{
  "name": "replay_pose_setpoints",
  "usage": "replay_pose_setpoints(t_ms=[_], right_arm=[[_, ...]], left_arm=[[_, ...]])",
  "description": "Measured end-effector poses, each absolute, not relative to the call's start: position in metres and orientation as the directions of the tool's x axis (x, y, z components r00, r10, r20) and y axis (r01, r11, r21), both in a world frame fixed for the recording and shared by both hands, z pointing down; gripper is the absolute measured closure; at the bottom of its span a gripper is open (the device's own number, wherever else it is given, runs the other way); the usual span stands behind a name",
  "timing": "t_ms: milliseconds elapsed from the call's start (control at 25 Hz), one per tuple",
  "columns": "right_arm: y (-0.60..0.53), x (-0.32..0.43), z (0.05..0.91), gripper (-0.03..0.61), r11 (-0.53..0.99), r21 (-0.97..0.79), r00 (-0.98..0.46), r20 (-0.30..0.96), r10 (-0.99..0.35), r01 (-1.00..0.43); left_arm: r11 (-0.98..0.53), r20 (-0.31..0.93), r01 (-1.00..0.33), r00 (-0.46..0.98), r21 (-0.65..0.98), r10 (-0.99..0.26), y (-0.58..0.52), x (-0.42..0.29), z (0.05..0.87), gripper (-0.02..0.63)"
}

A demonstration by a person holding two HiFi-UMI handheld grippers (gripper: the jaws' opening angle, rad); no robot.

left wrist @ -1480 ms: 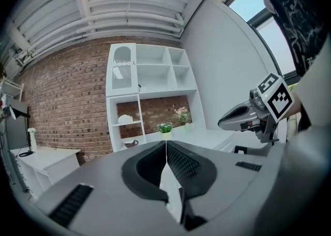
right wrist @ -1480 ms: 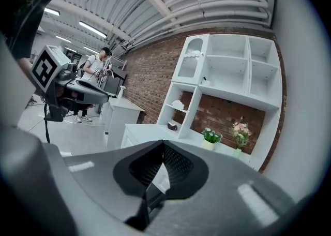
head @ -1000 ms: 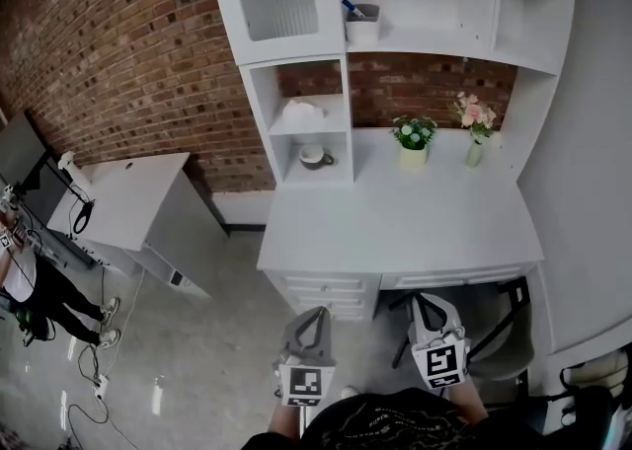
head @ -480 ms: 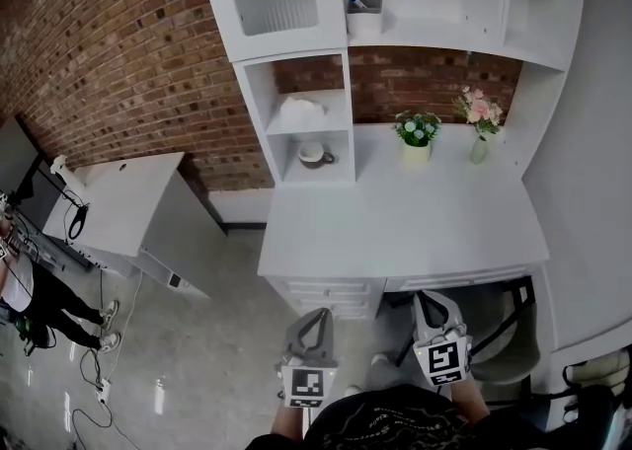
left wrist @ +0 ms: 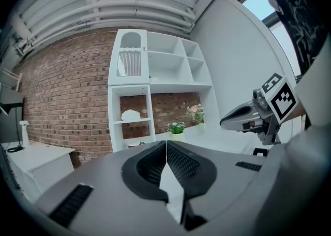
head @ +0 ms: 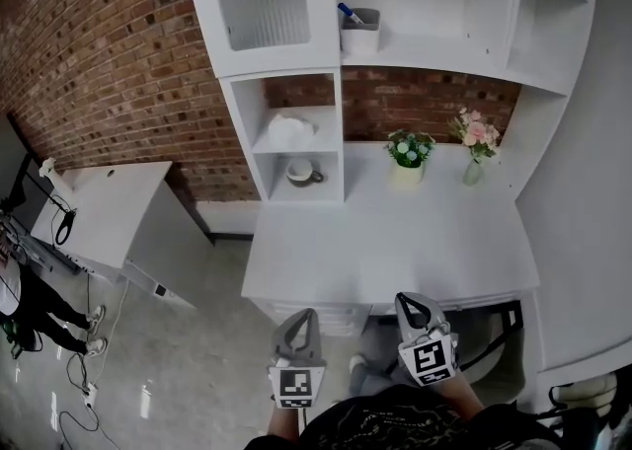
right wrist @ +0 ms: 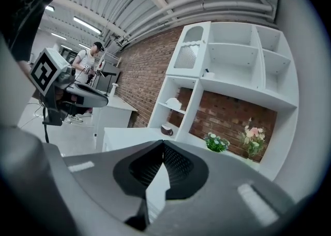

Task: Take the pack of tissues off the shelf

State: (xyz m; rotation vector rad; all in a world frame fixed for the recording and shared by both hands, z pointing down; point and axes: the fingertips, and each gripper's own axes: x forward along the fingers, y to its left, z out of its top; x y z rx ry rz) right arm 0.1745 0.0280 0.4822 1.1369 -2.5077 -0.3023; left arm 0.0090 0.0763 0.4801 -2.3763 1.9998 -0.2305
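Observation:
The pack of tissues is a white lump in the upper open cubby of the white shelf unit, at the back left of the desk. It also shows small in the left gripper view and the right gripper view. My left gripper and right gripper hang side by side close to my body, short of the desk's front edge and far from the shelf. Both are shut with nothing between their jaws, as the left gripper and right gripper views confirm.
A cup sits in the cubby below the tissues. A potted plant and a vase of pink flowers stand at the back of the white desk. A pen holder is on a higher shelf. A side table and a person are at left.
The desk and shelf have drawn a little closer and shifted left in the head view. Both grippers stay shut near my body.

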Motion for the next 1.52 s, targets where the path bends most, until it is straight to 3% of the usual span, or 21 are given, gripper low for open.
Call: replay_pose_setpoints(t_ms=[1520], right_arm=[[-0.14, 0.108, 0.503, 0.574, 0.79, 0.132, -0.744, 0.271, -0.61, -0.599]], left_arm=[[-0.09, 0.162, -0.987, 0.068, -0.131, -0.984, -0.077, -0.031, 0.484, 0.604]])
